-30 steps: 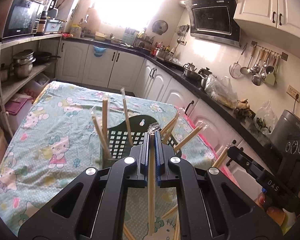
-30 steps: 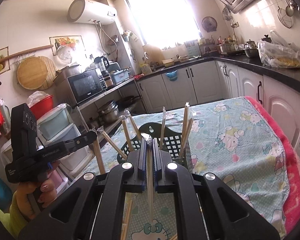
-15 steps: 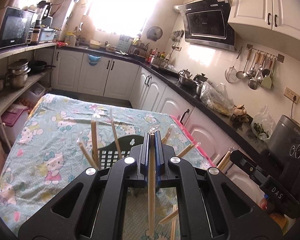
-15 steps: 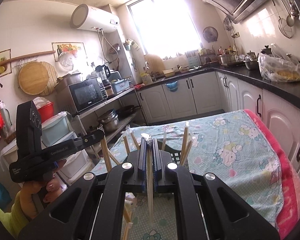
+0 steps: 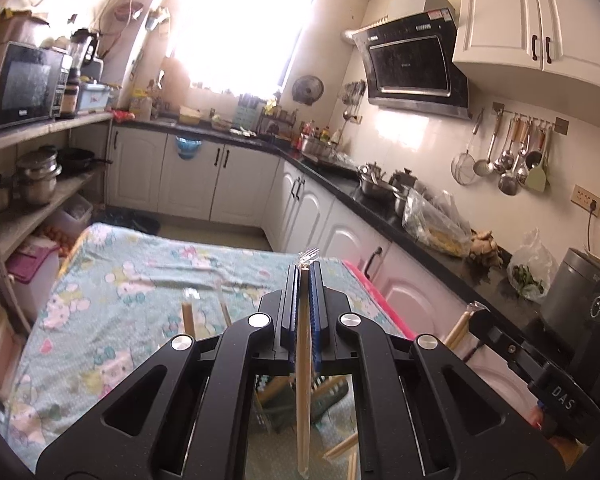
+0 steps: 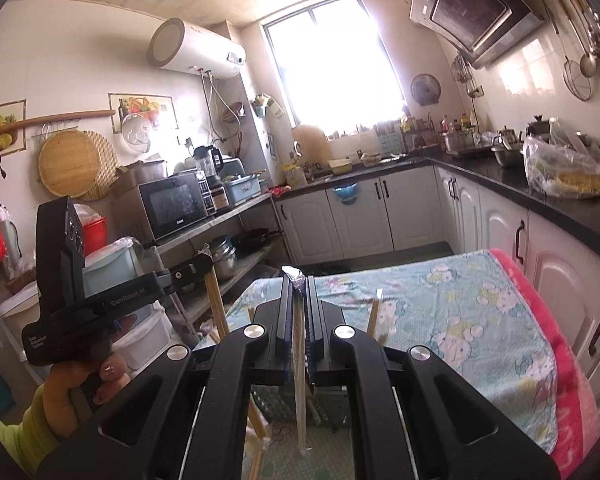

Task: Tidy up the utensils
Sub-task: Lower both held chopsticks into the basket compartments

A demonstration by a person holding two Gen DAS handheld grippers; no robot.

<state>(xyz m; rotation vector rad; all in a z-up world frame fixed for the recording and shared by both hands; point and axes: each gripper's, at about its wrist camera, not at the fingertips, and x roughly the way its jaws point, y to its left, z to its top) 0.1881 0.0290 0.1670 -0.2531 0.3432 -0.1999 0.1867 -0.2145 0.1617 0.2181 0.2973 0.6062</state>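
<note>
Left chopstick pair [image 5: 303, 380]: wrapped, pale wood, clamped upright between the pads of the left tool [image 5: 304, 280]; its crinkled wrapper tip sticks out above the fingertips, its lower end hangs free below the tool's body.
Left tool: jaws closed tight on that chopstick pair; held above the near part of the counter [image 5: 112, 308], pointing slightly downward.
Right chopstick pair [image 6: 300, 392]: wrapped, gripped upright in the right tool [image 6: 299, 284]; foil-like wrapper end shows just above the fingertips.
Right tool: jaws closed tight on its chopstick pair, just right of the left tool's handle, which a hand [image 6: 88, 380] in a yellow-green sleeve holds.
Basket [image 5: 324, 396]: dark, slotted, mostly hidden under both tools; only a strip shows through the frame gaps.
Other chopsticks [image 5: 188, 320]: several wrapped ones stand tilted in different directions around and below the tools, some tips rising beside the left tool's arms.
Counter: covered by a light blue cartoon-print cloth; its far half lies bare and open.
Right edge: a pink cloth border [image 6: 560, 328] runs along the counter's right side, close to white cabinet doors [image 6: 572, 280].
Left edge: near open shelving [image 5: 40, 208] with pots and a microwave [image 5: 24, 84].
Far edge: a strip of floor separates it from the far cabinets under the window.
</note>
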